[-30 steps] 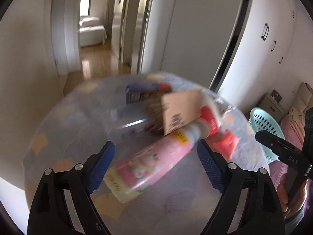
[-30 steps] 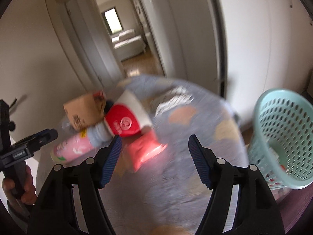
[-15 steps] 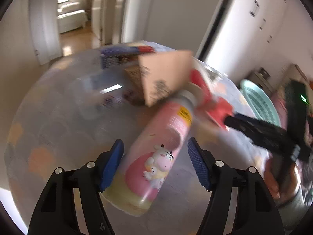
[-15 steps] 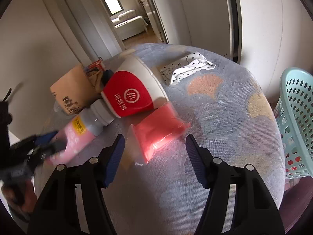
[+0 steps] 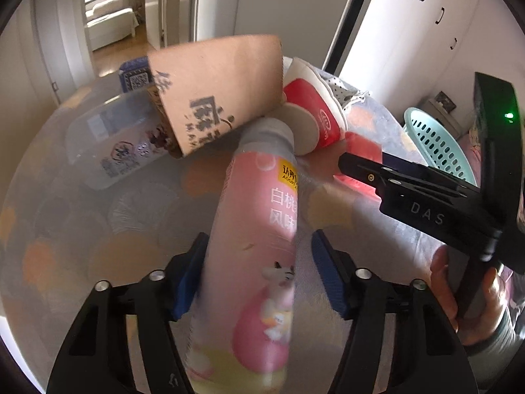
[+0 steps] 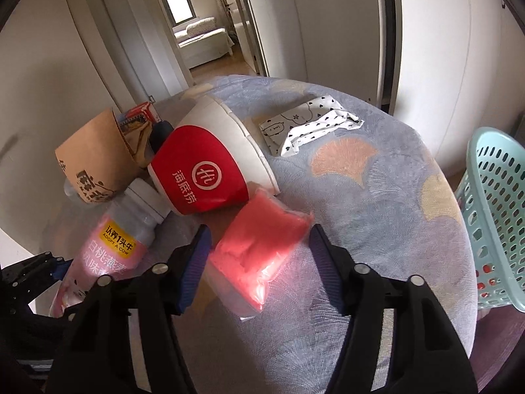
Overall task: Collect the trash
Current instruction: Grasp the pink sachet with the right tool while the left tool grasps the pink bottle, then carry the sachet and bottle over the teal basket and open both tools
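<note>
A pink drink bottle (image 5: 252, 256) lies on the round table, between the fingers of my open left gripper (image 5: 259, 275); it also shows in the right wrist view (image 6: 108, 256). A red plastic packet (image 6: 259, 249) lies between the fingers of my open right gripper (image 6: 257, 266). Neither is pinched. A red and white paper bowl (image 6: 210, 164) and a brown paper cup (image 6: 95, 161) lie on their sides just beyond. A teal mesh basket (image 6: 495, 216) stands beside the table at the right.
A clear plastic box (image 5: 111, 141) and a blue carton (image 5: 134, 75) lie at the far left of the table. A black-and-white patterned wrapper (image 6: 308, 124) lies at the far side. White cupboard doors (image 6: 436, 49) stand behind; a hallway opens beyond.
Both grippers moved forward and down. The pink bottle now sits between the left fingers and the red packet between the right fingers. Both grippers stayed open.
</note>
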Motion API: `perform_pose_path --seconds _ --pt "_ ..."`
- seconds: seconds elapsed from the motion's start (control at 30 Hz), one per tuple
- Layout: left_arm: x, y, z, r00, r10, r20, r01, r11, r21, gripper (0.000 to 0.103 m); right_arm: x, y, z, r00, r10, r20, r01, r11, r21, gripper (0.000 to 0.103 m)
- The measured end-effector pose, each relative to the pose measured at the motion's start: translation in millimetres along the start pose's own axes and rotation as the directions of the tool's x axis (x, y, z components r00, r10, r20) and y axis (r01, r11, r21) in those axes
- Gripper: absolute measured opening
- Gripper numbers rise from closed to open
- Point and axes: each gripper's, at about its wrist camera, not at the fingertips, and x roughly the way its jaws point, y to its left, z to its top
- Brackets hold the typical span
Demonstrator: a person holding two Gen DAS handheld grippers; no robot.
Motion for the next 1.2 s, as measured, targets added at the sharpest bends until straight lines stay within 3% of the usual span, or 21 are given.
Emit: perform_pose_path --seconds 0.1,0.3,0.57,0.77,1.2 --pt "0.0 -3.2 -3.2 1.0 0.03 0.002 -0.03 1.0 0.008 0.047 -3.8 -0.4 -4.1 1.0 0.002 0.001 -0.002 1.0 -0.015 0.037" --pt "-3.2 -18.7 -6.0 1.0 0.024 0.02 -0.024 1.0 0.008 0.047 -21.5 -11.6 -14.3 1.0 0.023 0.011 -0.023 1.0 0.005 0.035" --pt "-19.5 -46.1 -6.3 0.994 -0.084 0.075 0.084 0.996 0.008 0.047 -51.4 -43.8 -14.7 0.999 0.001 0.052 -0.004 0.999 0.042 0.035" --pt "-30.5 -82.6 2.6 0.98 -0.165 0.114 0.162 0.986 0.043 0.047 -83.1 -65.6 -12.2 0.994 -0.022 0.109 0.015 0.998 0.069 0.035" --pt "-31.4 -178.3 48.9 0.947 -0.267 0.177 0.236 0.955 0.181 0.047 -158.3 -138.6 -1.2 0.956 -0.15 0.253 0.115 0.983 0.146 0.035"
